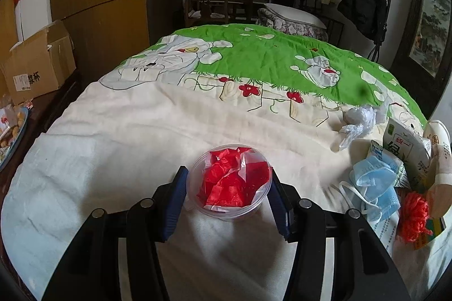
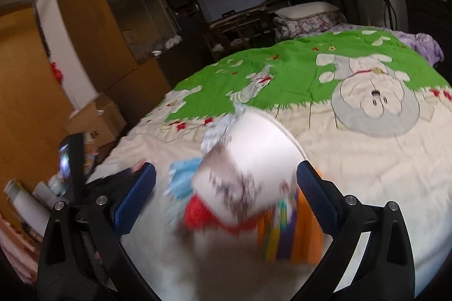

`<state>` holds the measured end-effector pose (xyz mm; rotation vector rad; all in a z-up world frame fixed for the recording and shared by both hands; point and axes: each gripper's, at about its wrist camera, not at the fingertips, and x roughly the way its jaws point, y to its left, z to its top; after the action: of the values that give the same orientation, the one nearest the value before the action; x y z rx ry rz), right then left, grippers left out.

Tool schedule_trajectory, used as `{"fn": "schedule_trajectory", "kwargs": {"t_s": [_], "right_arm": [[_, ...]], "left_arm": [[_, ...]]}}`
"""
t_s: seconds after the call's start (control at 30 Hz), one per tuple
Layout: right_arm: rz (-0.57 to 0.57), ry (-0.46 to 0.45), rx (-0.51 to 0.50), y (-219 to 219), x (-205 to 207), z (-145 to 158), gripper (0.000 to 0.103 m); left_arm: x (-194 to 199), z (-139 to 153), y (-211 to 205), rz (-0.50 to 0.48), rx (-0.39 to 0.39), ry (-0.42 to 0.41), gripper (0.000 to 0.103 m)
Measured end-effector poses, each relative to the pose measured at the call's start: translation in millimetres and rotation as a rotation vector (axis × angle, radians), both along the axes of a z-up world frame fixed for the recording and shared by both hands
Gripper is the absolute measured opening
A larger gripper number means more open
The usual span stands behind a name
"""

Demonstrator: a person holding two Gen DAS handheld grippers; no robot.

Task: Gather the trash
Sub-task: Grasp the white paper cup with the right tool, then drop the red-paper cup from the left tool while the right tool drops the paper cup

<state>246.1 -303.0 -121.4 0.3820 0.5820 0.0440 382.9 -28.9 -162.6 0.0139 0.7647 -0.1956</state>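
- Our left hand-held gripper (image 1: pixel 228 188) is clamped on a clear plastic tub (image 1: pixel 229 182) stuffed with red wrapper, its blue pads pressing both sides, resting on the bed (image 1: pixel 127 131).
- To its right lie a blue face mask (image 1: pixel 375 185), a crumpled clear bag (image 1: pixel 356 123) and a green drink carton (image 1: pixel 406 151).
- Our right hand-held gripper (image 2: pixel 226 193) stands apart, pads clear of the blurred white paper cup (image 2: pixel 254 162) between them; an orange packet (image 2: pixel 293 236) lies beneath.

The cardboard box (image 1: pixel 39 66) at nine o'clock in the left wrist view bears "浆杯". The drink carton (image 1: pixel 406 148) at three o'clock shows "统一" and a large "绿". Other print is unreadable.
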Motion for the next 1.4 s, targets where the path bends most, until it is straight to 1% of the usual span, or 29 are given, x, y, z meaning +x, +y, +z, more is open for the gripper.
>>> {"fn": "schedule_trajectory", "kwargs": {"t_s": [0.07, 0.13, 0.27, 0.37, 0.47, 0.6, 0.63, 0.83, 0.87, 0.9, 0.93, 1.03, 1.13, 1.27, 1.4], "right_arm": [[-0.035, 0.068, -0.027, -4.4, 5.9, -10.5, 0.096], [-0.067, 0.088, -0.004, -16.4, -3.5, -20.1, 0.096], [-0.124, 0.089, 0.084, -49.3, -32.4, -33.5, 0.096], [-0.123, 0.069, 0.131, -59.0, -35.7, -31.8, 0.096], [-0.109, 0.049, 0.092, -51.0, -27.1, -23.5, 0.096], [-0.064, 0.07, -0.009, -32.0, -4.0, -21.3, 0.096], [-0.064, 0.077, -0.021, -31.2, -0.3, -21.8, 0.096], [-0.075, 0.112, -0.019, -38.1, 17.0, -28.8, 0.096], [-0.08, 0.113, -0.023, -38.9, 18.8, -30.2, 0.095], [-0.08, 0.113, -0.029, -38.9, 19.4, -32.0, 0.077], [-0.076, 0.111, -0.028, -38.9, 19.0, -33.1, 0.072], [-0.079, 0.054, -0.014, -39.8, 6.3, -25.4, 0.072], [-0.073, -0.017, -0.024, -39.1, -12.4, -7.5, 0.072], [-0.06, -0.065, -0.04, -36.5, -36.6, 13.2, 0.072], [-0.037, -0.109, -0.013, -31.9, -59.5, 29.8, 0.072]], "left_arm": [[-0.2, 0.4, 2.4, 0.001, -0.017, 0.003, 0.055], [0.6, 0.0, 4.7, 0.002, -0.035, 0.007, 0.055], [1.4, 0.1, 8.4, -0.001, -0.068, 0.015, 0.054], [0.8, -0.3, 9.1, -0.002, -0.073, 0.015, 0.054], [0.8, -0.5, 9.3, -0.002, -0.071, 0.016, 0.054], [0.8, -0.4, 9.1, -0.002, -0.073, 0.016, 0.054], [0.9, -0.4, 9.0, -0.002, -0.072, 0.016, 0.054], [1.1, -2.0, 8.2, -0.016, -0.071, 0.022, 0.054], [1.3, -2.3, 8.3, -0.019, -0.072, 0.023, 0.054], [1.9, -2.7, 8.2, -0.02, -0.073, 0.024, 0.054], [1.9, -2.9, 8.5, -0.022, -0.074, 0.025, 0.054], [0.7, -2.5, 7.9, -0.027, -0.068, 0.024, 0.054], [-8.4, 2.9, 7.8, -0.022, -0.054, 0.002, 0.054], [-29.0, 11.1, 12.4, -0.046, -0.098, 0.014, 0.054], [-58.7, 29.3, 17.8, -0.041, -0.079, -0.022, 0.054]]}}
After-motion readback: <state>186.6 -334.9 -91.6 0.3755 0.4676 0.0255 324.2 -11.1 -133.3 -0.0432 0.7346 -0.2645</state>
